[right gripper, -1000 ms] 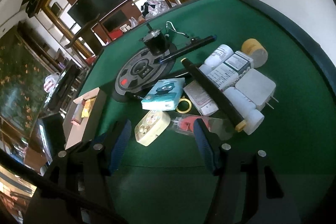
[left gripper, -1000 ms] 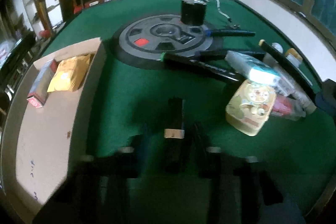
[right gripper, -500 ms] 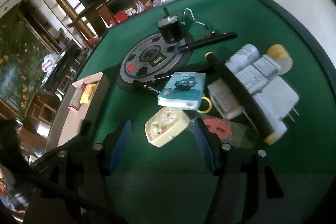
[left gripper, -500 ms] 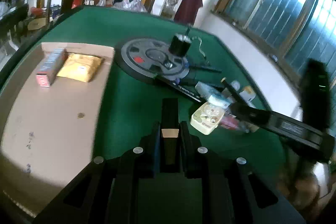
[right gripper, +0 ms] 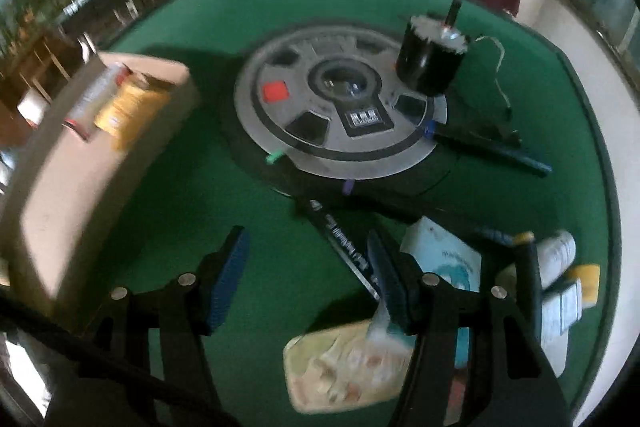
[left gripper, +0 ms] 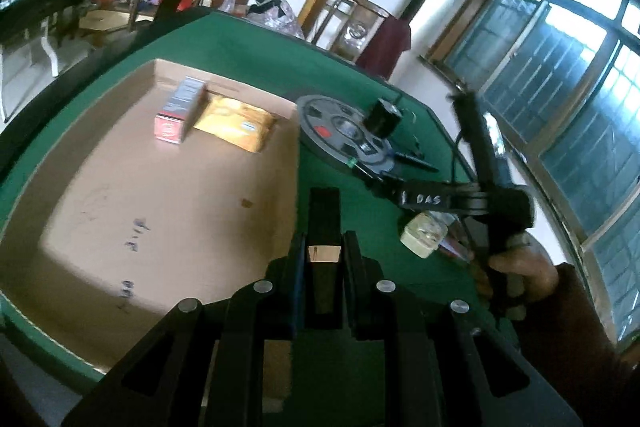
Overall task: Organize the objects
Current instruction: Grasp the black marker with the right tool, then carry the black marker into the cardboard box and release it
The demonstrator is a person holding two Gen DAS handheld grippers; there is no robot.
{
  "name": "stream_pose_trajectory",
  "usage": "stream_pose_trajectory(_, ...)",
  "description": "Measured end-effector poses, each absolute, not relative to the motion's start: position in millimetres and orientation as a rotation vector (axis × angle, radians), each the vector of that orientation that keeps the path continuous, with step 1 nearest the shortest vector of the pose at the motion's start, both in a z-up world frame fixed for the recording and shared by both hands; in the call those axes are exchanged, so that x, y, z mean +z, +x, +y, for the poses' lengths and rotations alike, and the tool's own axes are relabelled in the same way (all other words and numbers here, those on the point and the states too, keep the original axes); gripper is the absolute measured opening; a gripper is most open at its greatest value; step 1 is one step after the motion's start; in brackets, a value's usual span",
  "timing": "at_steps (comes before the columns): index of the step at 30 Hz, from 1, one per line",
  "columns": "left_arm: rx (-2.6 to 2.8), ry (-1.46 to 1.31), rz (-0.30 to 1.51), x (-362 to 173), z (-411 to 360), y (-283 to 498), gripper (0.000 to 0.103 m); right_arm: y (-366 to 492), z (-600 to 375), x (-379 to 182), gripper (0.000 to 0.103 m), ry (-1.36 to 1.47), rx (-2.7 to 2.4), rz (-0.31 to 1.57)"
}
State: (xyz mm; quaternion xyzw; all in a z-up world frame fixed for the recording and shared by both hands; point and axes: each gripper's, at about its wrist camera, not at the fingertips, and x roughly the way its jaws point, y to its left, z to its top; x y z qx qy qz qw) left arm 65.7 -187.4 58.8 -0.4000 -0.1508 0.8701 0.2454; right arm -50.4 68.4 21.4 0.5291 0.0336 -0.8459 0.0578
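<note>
Our left gripper (left gripper: 324, 247) clamps a black bar (left gripper: 325, 211) above the cardboard box (left gripper: 100, 163); our right gripper (right gripper: 308, 259) gapes half-open, empty.

The right gripper (right gripper: 308, 267) is held over the green table (right gripper: 280, 7) with its jaws apart and nothing between them. A big grey disc (right gripper: 340, 107) is seen ahead, a cardboard box (right gripper: 60, 167) at the left, and a yellow case (right gripper: 344, 367) near the bottom.
</note>
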Motion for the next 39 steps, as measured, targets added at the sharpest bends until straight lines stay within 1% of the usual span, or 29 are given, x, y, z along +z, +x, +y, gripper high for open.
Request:
stream_pose_trajectory(1, 2.381, -1.088, -0.420, 58, -193, 65, 0.014, -54, 69, 15, 0.052, 1.631, -2.552, 0.120)
stream_pose_trajectory(2, 2.386, -1.085, -0.428, 58, -197, 63, 0.014, -58, 69, 10, 0.048, 1.657, -2.549, 0.148)
stream_pose_trajectory(3, 2.387, -1.084, -0.436, 56, -201, 61, 0.014, -59, 70, 8, 0.043, 1.642, -2.553, 0.141)
stream_pose_trajectory(4, 2.385, -1.085, -0.446, 55, -203, 59, 0.014, -60, 71, 8, 0.036, 1.646, -2.543, 0.126)
stream_pose_trajectory(7, 2.374, -1.085, -0.467, 50, -207, 55, 0.014, -62, 66, 8, 0.027, 1.653, -2.528, 0.145)
stream_pose_trajectory(9, 2.364, -1.085, -0.474, 47, -208, 53, 0.014, -61, 62, 8, 0.024, 1.654, -2.492, 0.113)
stream_pose_trajectory(12, 2.358, -1.090, -0.475, 45, -208, 52, 0.014, -58, 59, 8, 0.025, 1.646, -2.457, 0.061)
stream_pose_trajectory(18, 2.364, -1.094, -0.471, 47, -209, 56, 0.014, -54, 50, 6, 0.025, 1.587, -2.489, 0.216)
stream_pose_trajectory(19, 2.364, -1.092, -0.468, 48, -210, 57, 0.014, -53, 51, 7, 0.023, 1.585, -2.488, 0.219)
stream_pose_trajectory(20, 2.370, -1.086, -0.461, 50, -209, 60, 0.014, -51, 54, 8, 0.023, 1.586, -2.486, 0.204)
stream_pose_trajectory(23, 2.392, -1.060, -0.456, 55, -213, 64, 0.014, -44, 67, 15, 0.017, 1.576, -2.521, 0.151)
stream_pose_trajectory(25, 2.409, -1.051, -0.465, 59, -216, 65, 0.014, -34, 76, 25, 0.013, 1.514, -2.562, 0.050)
stream_pose_trajectory(28, 2.429, -1.055, -0.476, 60, -220, 66, 0.014, -19, 94, 51, 0.012, 1.404, -2.616, -0.082)
stream_pose_trajectory(31, 2.452, -1.057, -0.475, 60, -222, 67, 0.014, -8, 90, 76, 0.012, 1.280, -2.655, -0.161)
stream_pose_trajectory(34, 2.464, -1.063, -0.474, 60, -222, 68, 0.014, 1, 86, 96, 0.012, 1.173, -2.683, -0.215)
stream_pose_trajectory(39, 2.501, -1.057, -0.464, 63, -226, 68, 0.014, 7, 65, 124, 0.012, 1.017, -2.731, -0.213)
